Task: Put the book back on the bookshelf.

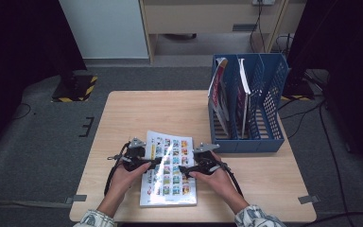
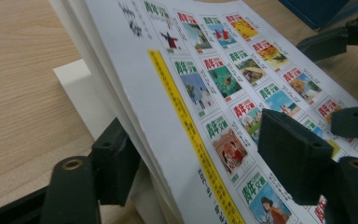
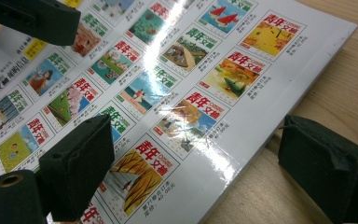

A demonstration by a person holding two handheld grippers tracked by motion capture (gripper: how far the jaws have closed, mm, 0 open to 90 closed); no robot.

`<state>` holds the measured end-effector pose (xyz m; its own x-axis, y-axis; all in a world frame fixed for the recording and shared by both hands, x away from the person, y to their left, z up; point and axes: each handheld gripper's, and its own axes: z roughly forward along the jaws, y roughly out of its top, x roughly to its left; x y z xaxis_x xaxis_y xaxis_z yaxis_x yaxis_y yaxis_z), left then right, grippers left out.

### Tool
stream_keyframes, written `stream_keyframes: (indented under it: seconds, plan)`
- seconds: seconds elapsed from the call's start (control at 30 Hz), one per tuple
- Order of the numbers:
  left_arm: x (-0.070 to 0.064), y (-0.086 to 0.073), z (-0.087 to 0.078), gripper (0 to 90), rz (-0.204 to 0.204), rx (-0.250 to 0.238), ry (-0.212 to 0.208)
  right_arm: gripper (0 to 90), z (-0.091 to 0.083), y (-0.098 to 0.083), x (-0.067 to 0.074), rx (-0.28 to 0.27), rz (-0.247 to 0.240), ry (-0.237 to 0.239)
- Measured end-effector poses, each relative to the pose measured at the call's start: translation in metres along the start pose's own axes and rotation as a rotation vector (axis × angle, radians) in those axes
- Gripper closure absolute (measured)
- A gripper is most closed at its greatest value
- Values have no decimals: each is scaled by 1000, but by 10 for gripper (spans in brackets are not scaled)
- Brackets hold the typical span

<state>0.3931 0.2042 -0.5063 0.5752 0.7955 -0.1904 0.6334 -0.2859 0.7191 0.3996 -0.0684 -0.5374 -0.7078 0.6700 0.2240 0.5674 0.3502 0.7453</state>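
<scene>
A glossy white book (image 1: 168,170), its cover printed with rows of small coloured pictures, lies at the table's front middle. My left gripper (image 1: 153,162) straddles its left edge. In the left gripper view (image 2: 198,140) one jaw is under the raised cover and pages and the other stands over the cover. I see no firm press. My right gripper (image 1: 184,169) is at the book's right edge, wide open (image 3: 196,144), with one jaw over the cover and the other on the bare wood beside the edge.
A blue three-slot file holder (image 1: 248,104) with two upright magazines stands at the table's back right, just beyond the book. The wooden table (image 1: 137,113) has free room at the left and back. Dark stands flank the table on the floor.
</scene>
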Motion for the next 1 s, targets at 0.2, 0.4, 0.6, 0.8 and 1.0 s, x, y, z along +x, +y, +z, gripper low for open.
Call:
stream_keyframes:
  seconds: [0.2, 0.4, 0.6, 0.8, 1.0]
  plan:
    - [-6, -1, -13, 472, 6, -7, -28, 109, 0, 0, 0, 3, 1, 2]
    - [-4, 1, -9, 523, -13, -16, -21, 109, 0, 0, 0, 1, 1, 0]
    - [-4, 3, -4, 554, -1, -35, 11, 109, 0, 0, 0, -1, -2, 1]
    - [-3, 0, -6, 679, -8, -55, 44, 109, 0, 0, 0, -1, -2, 1]
    - [-9, -2, -11, 776, 21, -99, 62, 109, 0, 0, 0, -1, 0, -1]
